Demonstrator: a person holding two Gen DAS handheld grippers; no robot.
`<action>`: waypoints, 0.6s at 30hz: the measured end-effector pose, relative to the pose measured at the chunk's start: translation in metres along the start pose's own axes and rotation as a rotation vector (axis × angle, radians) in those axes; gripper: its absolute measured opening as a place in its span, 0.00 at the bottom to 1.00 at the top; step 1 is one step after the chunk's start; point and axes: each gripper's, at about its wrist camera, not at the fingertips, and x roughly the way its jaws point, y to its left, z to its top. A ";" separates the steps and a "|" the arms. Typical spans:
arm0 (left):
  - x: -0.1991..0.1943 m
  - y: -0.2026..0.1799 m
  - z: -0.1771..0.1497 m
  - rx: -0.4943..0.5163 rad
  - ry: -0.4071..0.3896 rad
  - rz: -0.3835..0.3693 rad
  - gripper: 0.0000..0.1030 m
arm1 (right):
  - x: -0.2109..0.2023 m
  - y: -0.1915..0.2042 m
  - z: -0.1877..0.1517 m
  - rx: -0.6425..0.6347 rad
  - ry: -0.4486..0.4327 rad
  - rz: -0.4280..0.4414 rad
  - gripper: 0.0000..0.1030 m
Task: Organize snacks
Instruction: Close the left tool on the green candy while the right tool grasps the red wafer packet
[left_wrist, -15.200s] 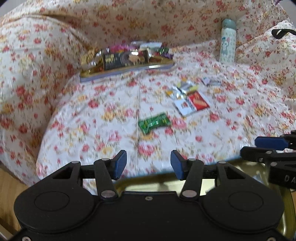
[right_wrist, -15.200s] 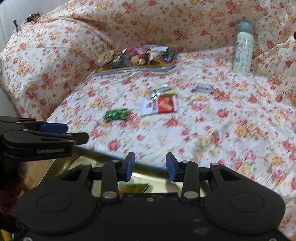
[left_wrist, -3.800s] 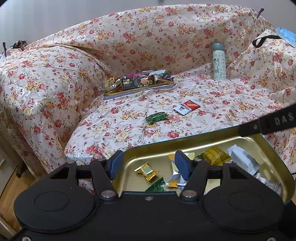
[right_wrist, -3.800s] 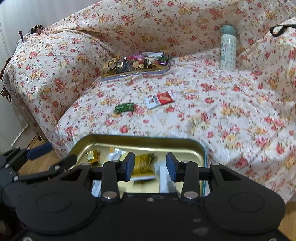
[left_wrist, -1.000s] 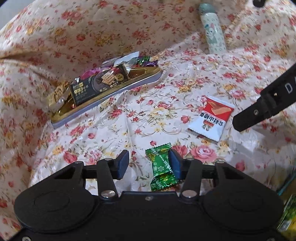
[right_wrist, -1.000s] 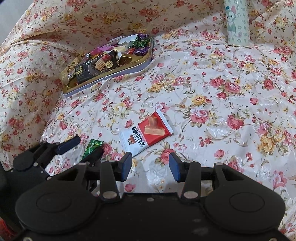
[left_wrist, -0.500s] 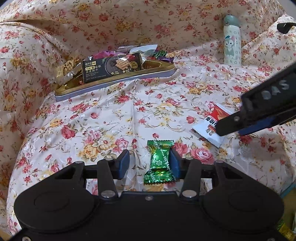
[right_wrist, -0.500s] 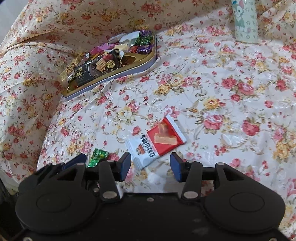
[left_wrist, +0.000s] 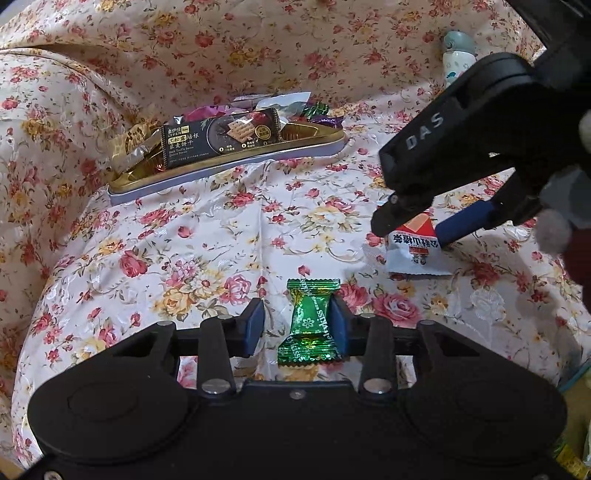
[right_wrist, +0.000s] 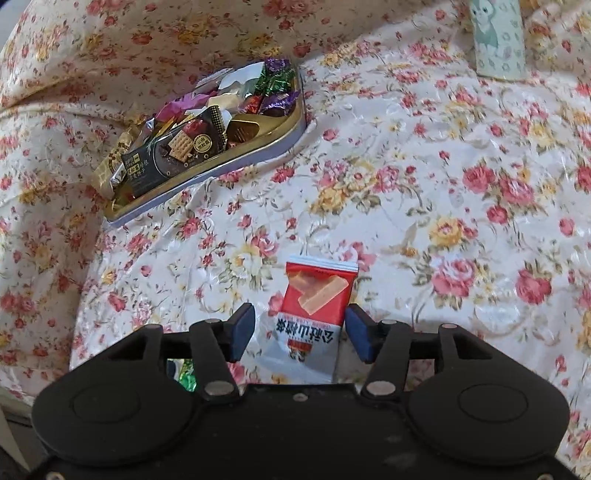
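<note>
A green wrapped candy (left_wrist: 309, 325) lies on the floral sofa cover between the open fingers of my left gripper (left_wrist: 295, 325); the right finger touches it, the left stands apart. A red and white snack packet (right_wrist: 310, 317) lies between the open fingers of my right gripper (right_wrist: 300, 328), which do not press it. In the left wrist view the right gripper (left_wrist: 417, 229) hangs over that packet (left_wrist: 415, 251). A sliver of the green candy (right_wrist: 186, 376) shows under the right gripper's body.
A gold tin tray (left_wrist: 236, 157) full of snacks, with a black cracker pack (left_wrist: 221, 138) on top, sits at the back left; it shows in the right wrist view too (right_wrist: 258, 151). A pale bottle (right_wrist: 498, 40) stands at the back right. The sofa backrest rises behind.
Both grippers have come down and forward. The green candy now sits deeper between the left fingers, and the red packet has come between the right fingers.
</note>
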 end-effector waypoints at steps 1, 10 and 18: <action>0.000 0.000 0.000 0.000 -0.001 0.000 0.46 | 0.002 0.002 0.000 -0.014 -0.005 -0.008 0.58; 0.001 0.000 0.000 -0.006 0.000 0.001 0.46 | 0.005 0.024 -0.013 -0.217 -0.042 -0.098 0.54; 0.001 0.000 0.000 -0.008 0.006 0.002 0.46 | 0.000 0.020 -0.022 -0.303 -0.073 -0.131 0.39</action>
